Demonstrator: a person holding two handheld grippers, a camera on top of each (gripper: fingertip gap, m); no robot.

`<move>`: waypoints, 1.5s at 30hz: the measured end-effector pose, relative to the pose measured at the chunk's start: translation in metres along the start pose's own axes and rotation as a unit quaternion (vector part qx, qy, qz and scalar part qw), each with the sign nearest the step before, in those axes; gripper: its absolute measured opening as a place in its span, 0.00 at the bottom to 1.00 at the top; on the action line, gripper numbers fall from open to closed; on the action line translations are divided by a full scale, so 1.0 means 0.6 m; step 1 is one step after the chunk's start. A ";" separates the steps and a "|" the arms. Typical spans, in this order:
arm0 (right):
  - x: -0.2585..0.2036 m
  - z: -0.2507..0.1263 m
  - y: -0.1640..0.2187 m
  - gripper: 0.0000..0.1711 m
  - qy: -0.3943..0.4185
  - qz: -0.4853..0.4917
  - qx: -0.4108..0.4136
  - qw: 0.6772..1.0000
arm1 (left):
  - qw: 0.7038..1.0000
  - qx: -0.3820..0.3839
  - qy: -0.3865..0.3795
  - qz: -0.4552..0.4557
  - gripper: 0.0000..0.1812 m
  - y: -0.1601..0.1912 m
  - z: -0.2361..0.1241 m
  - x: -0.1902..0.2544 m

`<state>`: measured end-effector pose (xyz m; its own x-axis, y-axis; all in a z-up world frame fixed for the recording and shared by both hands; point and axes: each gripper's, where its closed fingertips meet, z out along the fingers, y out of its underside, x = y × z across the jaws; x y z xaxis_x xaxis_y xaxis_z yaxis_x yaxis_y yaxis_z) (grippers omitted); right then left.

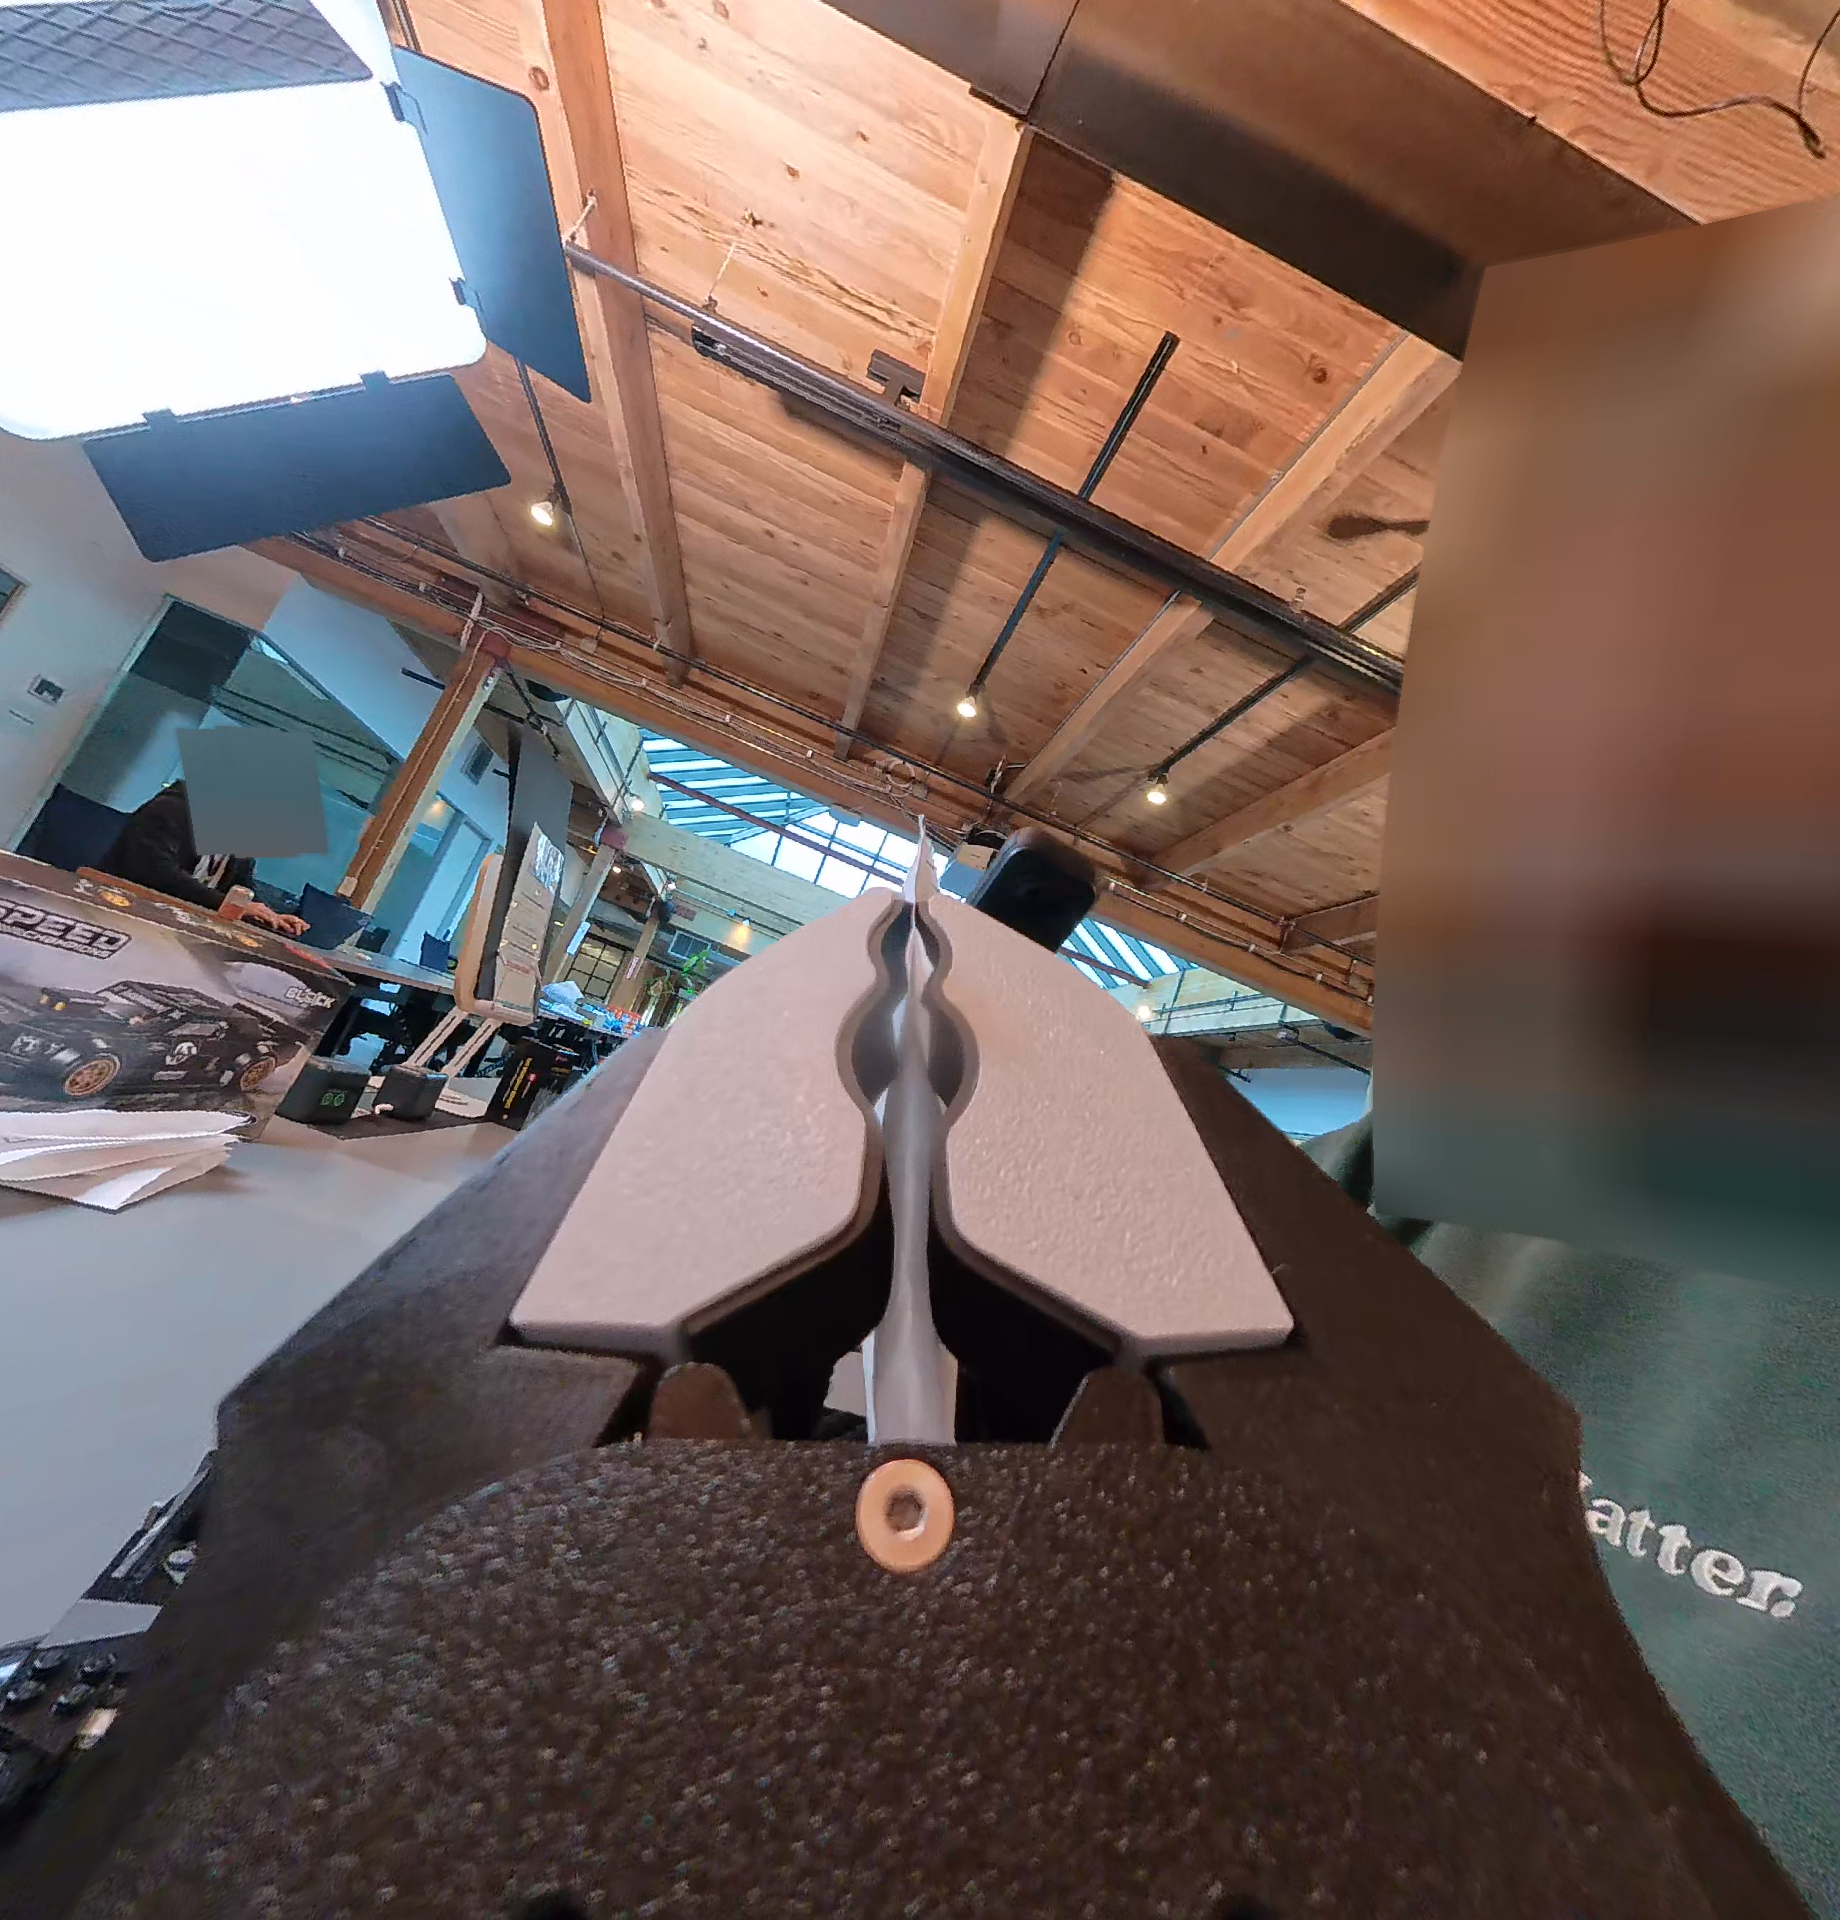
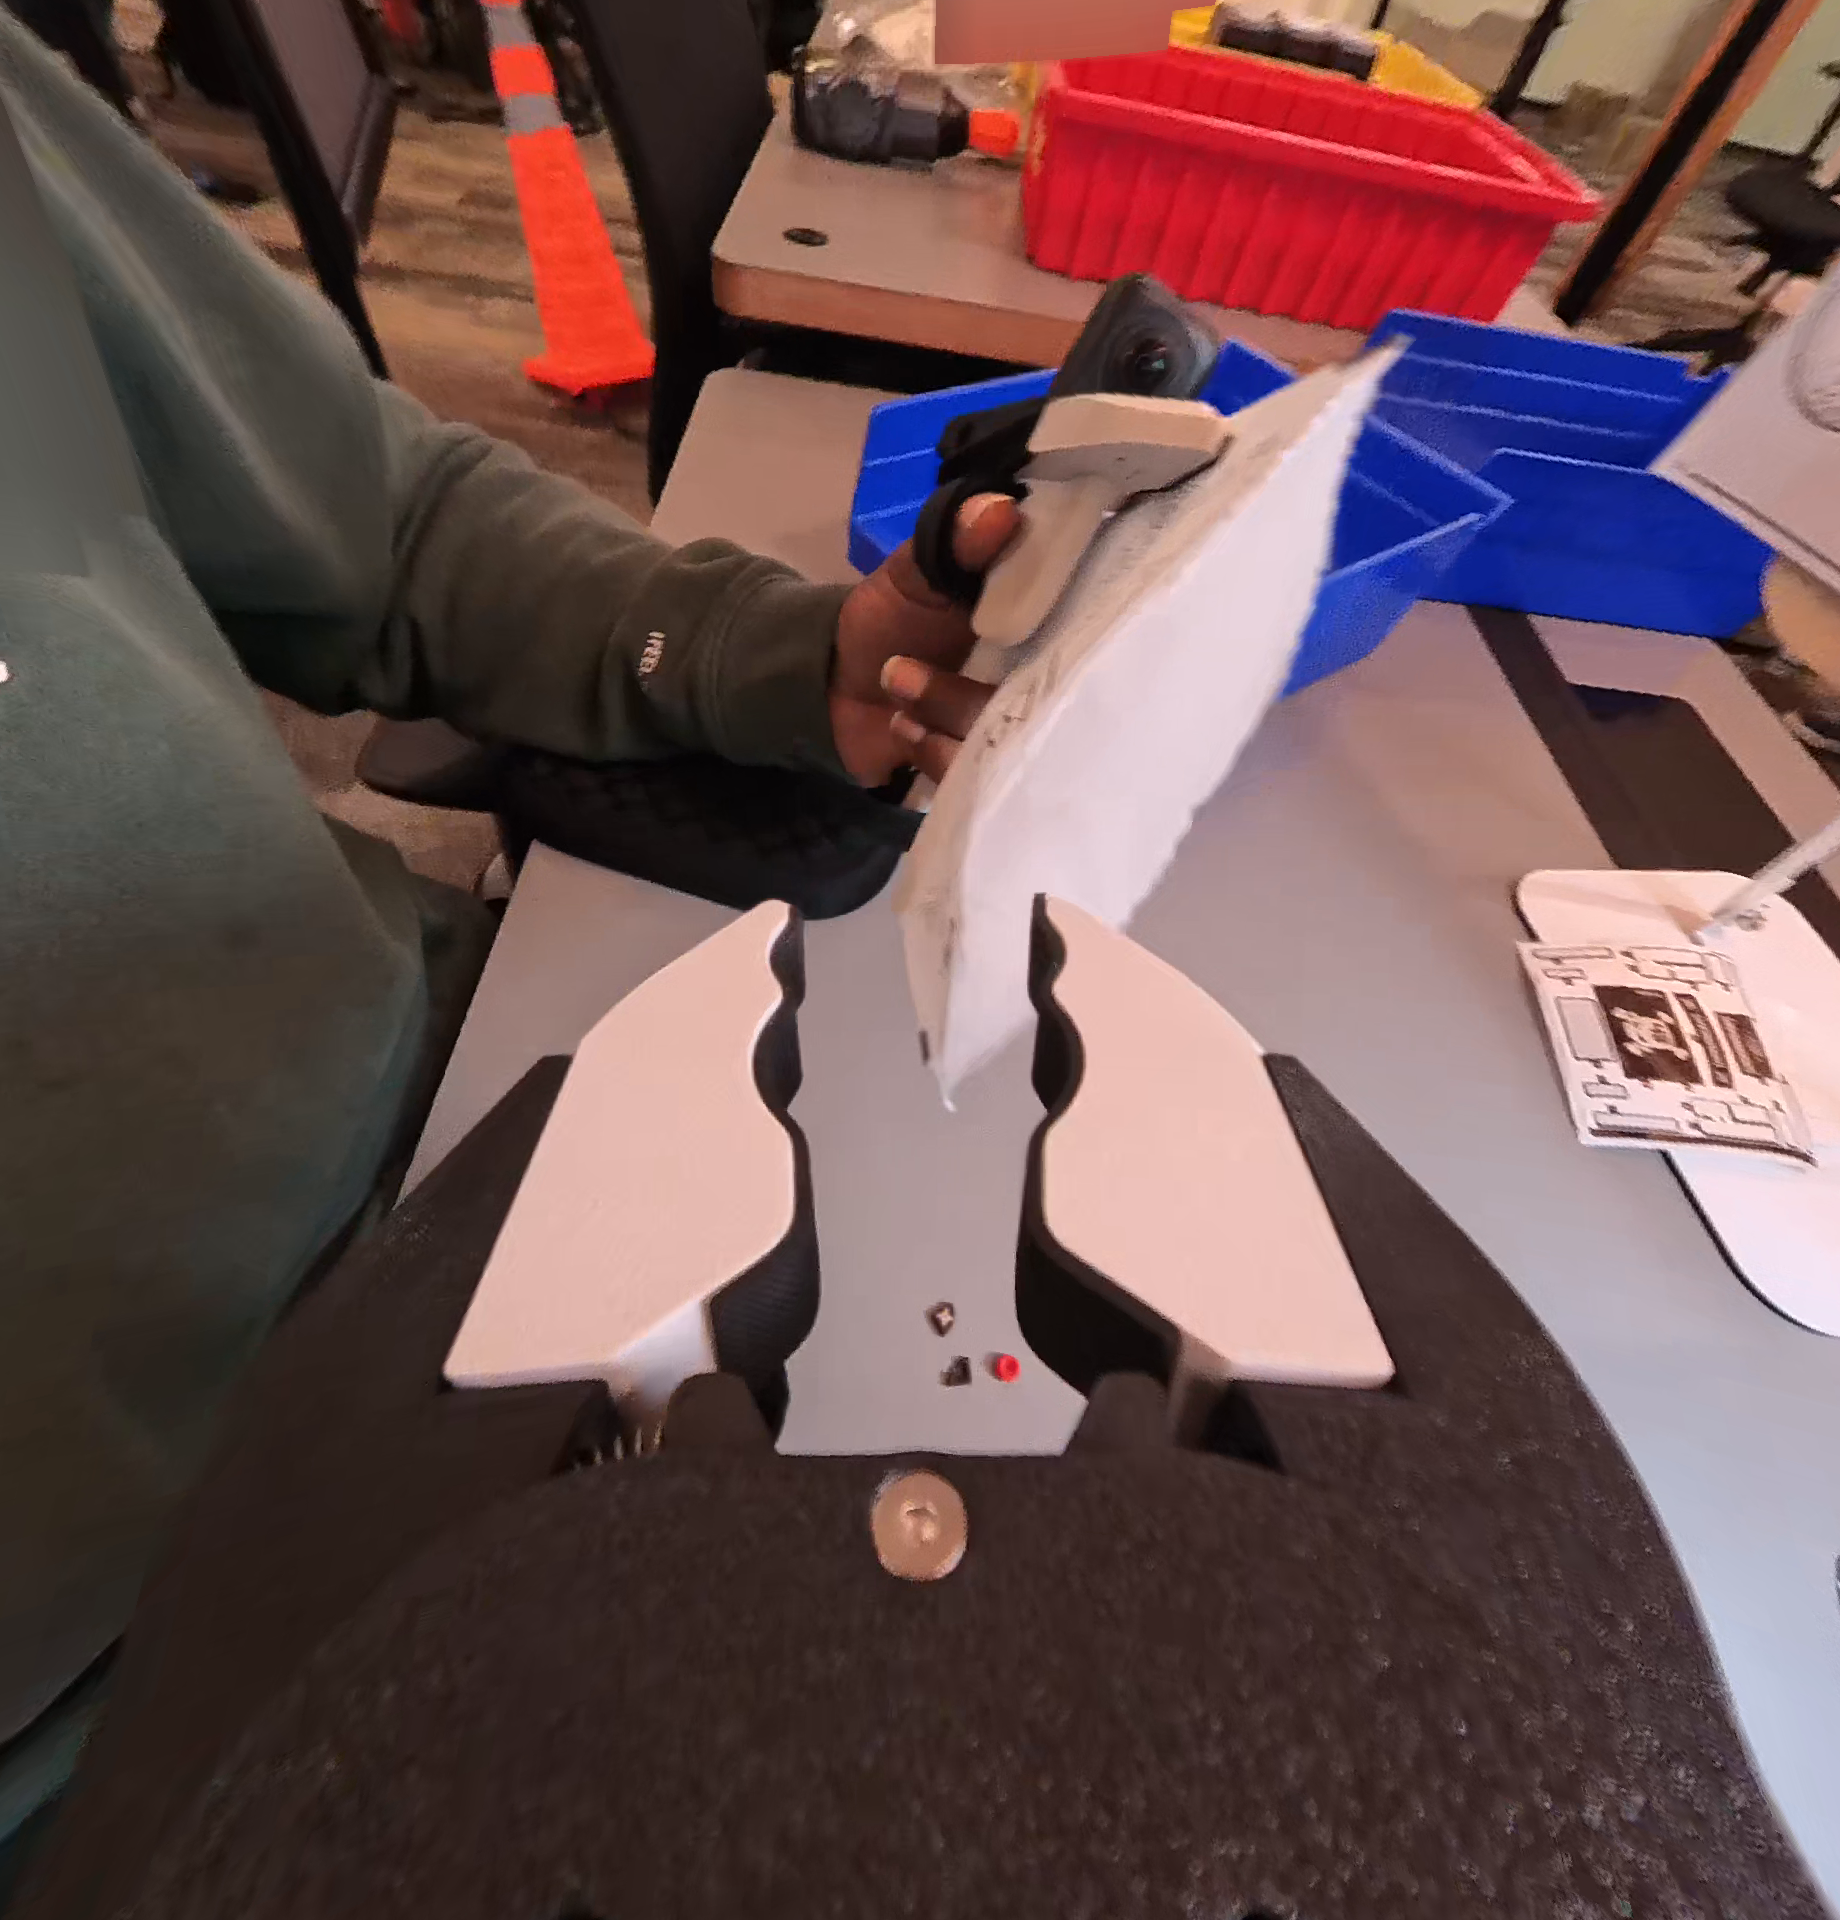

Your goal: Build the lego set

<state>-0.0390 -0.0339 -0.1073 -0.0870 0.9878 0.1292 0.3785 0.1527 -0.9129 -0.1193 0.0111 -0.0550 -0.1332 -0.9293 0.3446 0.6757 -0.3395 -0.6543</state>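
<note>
- Right gripper (image 2: 914,997), lower centre of its view, stands parted and empty over the grey table (image 2: 1363,831); three tiny pieces (image 2: 973,1351) lie between its fingers.
- Left gripper (image 1: 914,925) pinches a white paper bag (image 2: 1134,717), held aloft mid-frame.
- Blue bins (image 2: 1435,520) and a red bin (image 2: 1280,197), upper right; contents unclear.
- Lego box (image 1: 137,997), left edge.

We see small pieces (image 2: 973,1351) on the tabletop (image 2: 1363,790), bins (image 2: 1518,520) behind, a leaflet (image 2: 1664,1049) right.
</note>
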 end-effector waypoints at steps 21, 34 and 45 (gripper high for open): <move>0.064 -0.101 0.090 0.00 0.054 0.072 -0.129 0.988 | 0.950 -0.239 -0.092 0.179 0.00 0.099 -0.002 -0.045; 0.043 -0.114 0.137 0.00 -0.018 0.067 -0.245 0.967 | 0.818 -0.478 -0.086 0.310 0.01 0.247 -0.049 -0.078; 0.073 -0.117 0.134 0.10 0.027 0.075 -0.151 0.985 | 0.848 -0.404 -0.125 0.319 0.00 0.163 -0.042 -0.073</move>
<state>0.0523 0.0235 -0.1477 0.0379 0.9988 0.0295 0.6417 -0.0017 -0.7669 -0.0659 0.0152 -0.1510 0.2979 -0.9359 -0.1879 -0.1792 0.1385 -0.9740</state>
